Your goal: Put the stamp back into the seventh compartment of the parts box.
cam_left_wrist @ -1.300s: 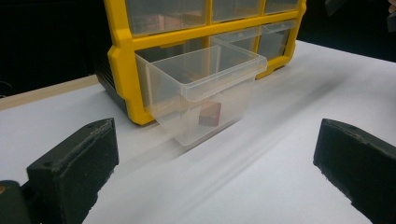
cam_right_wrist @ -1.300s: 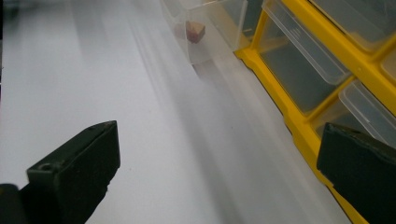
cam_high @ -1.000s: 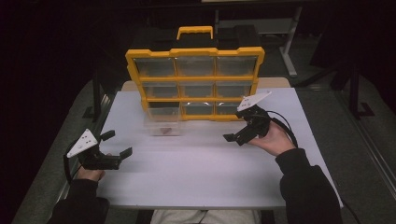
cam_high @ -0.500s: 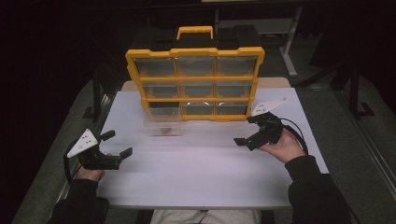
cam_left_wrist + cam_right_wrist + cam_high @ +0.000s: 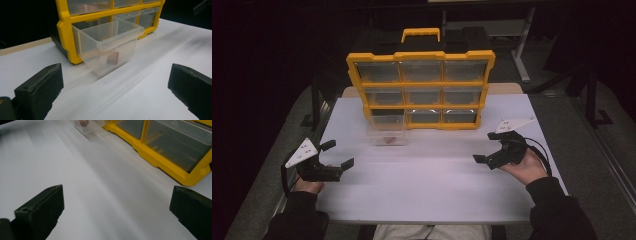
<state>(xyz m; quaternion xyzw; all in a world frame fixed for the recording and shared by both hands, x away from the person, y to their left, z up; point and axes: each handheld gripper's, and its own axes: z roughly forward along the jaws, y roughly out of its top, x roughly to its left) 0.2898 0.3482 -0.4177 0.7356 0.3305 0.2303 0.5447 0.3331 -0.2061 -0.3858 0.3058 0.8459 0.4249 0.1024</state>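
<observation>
A clear plastic drawer point(image 5: 386, 131) sticks out of the bottom left slot of the yellow organizer box point(image 5: 420, 90), which stands upright at the far side of the white table point(image 5: 427, 190). The drawer is pulled most of the way out and its front tips down to the table. Inside it lies a small reddish-brown block point(image 5: 113, 59), near the front wall.

The left gripper point(image 5: 337, 155) is low at the near left part of the table. Its jaws are spread wide and hold nothing. The drawer is ahead of it and a bit to its right, well apart from it. In the left gripper view the drawer point(image 5: 108, 45) sits between the two black jaws, farther up the table.

The right gripper point(image 5: 484, 147) is at the right side of the table, in front of the box's right end. Its jaws are wide apart too, and they are empty. The drawer is far off to its left. In the right gripper view the drawer point(image 5: 85, 126) is a small thing at the top edge, and the yellow box point(image 5: 162, 147) runs along the right.

A second ago the right gripper was higher up, close to the box's right side. Now it has come back toward the person and sits lower over the table. The left gripper has stayed in the same place, and the drawer has not moved
</observation>
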